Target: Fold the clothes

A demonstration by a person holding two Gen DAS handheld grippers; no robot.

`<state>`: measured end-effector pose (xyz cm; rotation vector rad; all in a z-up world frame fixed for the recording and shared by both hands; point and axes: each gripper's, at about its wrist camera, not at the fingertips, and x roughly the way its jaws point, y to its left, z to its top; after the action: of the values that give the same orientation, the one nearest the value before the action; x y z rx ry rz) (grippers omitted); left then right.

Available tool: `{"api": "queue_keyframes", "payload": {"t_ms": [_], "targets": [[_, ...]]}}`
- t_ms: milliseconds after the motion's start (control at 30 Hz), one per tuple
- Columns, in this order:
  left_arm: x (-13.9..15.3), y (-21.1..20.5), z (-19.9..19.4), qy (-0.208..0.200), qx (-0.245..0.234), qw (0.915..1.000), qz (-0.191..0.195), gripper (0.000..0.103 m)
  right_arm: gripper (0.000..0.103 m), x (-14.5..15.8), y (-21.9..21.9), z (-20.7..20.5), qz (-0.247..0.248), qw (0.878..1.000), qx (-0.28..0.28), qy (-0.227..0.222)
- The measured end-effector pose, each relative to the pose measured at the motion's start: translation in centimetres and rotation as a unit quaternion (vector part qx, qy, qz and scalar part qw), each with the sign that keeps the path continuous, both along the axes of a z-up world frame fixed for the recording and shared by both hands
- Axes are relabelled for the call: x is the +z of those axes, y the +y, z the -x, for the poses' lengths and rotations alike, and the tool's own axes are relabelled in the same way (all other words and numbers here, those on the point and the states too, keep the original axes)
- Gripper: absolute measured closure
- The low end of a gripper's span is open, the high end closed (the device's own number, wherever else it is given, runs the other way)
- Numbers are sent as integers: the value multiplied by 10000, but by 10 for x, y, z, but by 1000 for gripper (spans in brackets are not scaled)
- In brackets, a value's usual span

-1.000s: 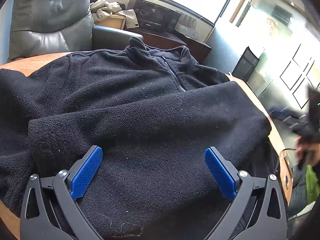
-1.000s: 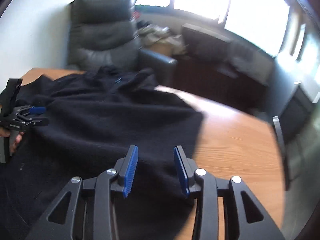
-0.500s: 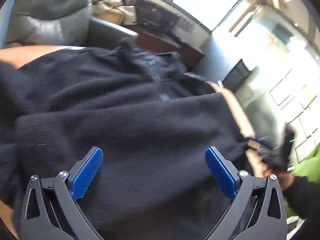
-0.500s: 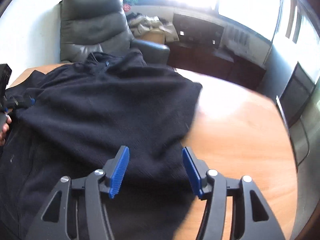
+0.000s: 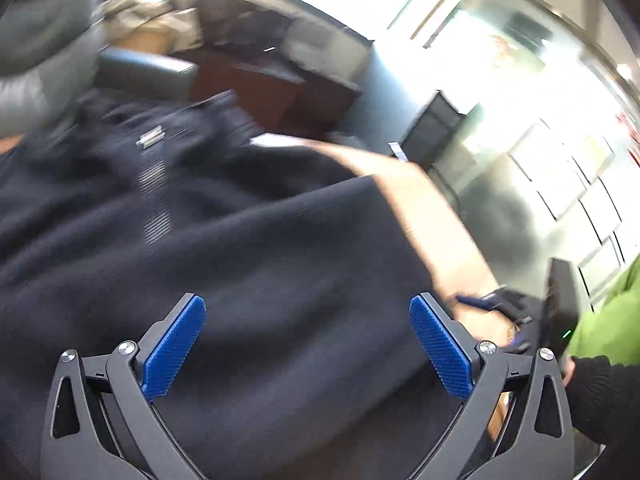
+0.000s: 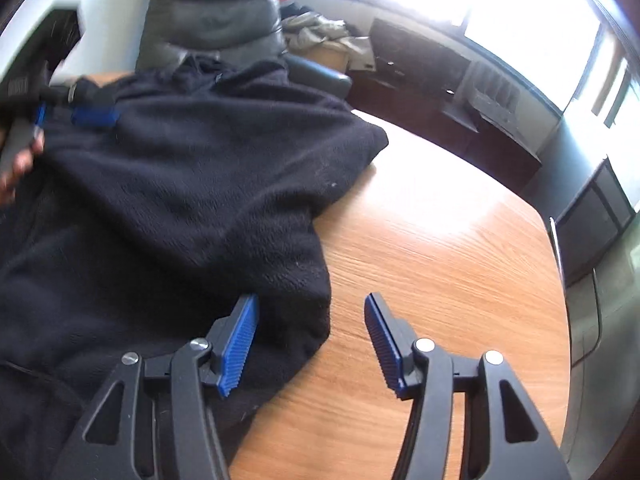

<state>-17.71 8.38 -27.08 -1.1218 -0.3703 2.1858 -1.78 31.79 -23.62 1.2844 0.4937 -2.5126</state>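
Observation:
A black zip-neck fleece (image 5: 240, 240) lies spread on the wooden table (image 6: 420, 248), one part folded across its front. My left gripper (image 5: 306, 308) hovers wide open above the fleece's middle, nothing between its blue pads; this view is blurred by motion. In the right wrist view it shows at the fleece's far left (image 6: 68, 114). My right gripper (image 6: 311, 300) straddles the near right edge of the fleece (image 6: 180, 184). Its jaws are closing, with the cloth's edge between them beside the left pad (image 6: 240, 340) and bare wood under the right pad. The pads do not press on the cloth.
A grey leather armchair (image 6: 212, 20) stands behind the table. A dark low cabinet (image 6: 440, 92) runs under bright windows, with crumpled cloth on a box (image 6: 320, 36) beside it. A green and black sleeve (image 5: 600, 340) shows at the right edge of the left wrist view.
The left gripper has swept rightward over the fleece, still wide open. The right gripper's jaws have spread apart and it has shifted to the fleece's near right edge.

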Motion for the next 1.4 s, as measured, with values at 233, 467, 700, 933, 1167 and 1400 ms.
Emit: {"api": "queue_keyframes", "payload": {"t_ms": [233,467,700,933,1167,1400], "targets": [[-26,100,50,-620,-459,9964,-339,0,82,12,7,-2,582,9950,-750,320],[-28,121,35,0,-542,9985,-4,1,80,-8,34,-22,1160,9707,-2103,-37],[-25,106,40,-283,-452,9979,-373,0,69,14,-9,-23,-69,9924,-1059,627],[-28,98,39,-205,-425,9973,-561,1,81,-2,14,-8,259,9867,-1561,363],[-22,104,35,-165,-511,9981,-310,1,39,-2,25,-32,477,9613,-2703,234],[-3,54,-10,-145,-418,9988,187,0,31,87,42,-42,997,9839,-1388,526]]}}
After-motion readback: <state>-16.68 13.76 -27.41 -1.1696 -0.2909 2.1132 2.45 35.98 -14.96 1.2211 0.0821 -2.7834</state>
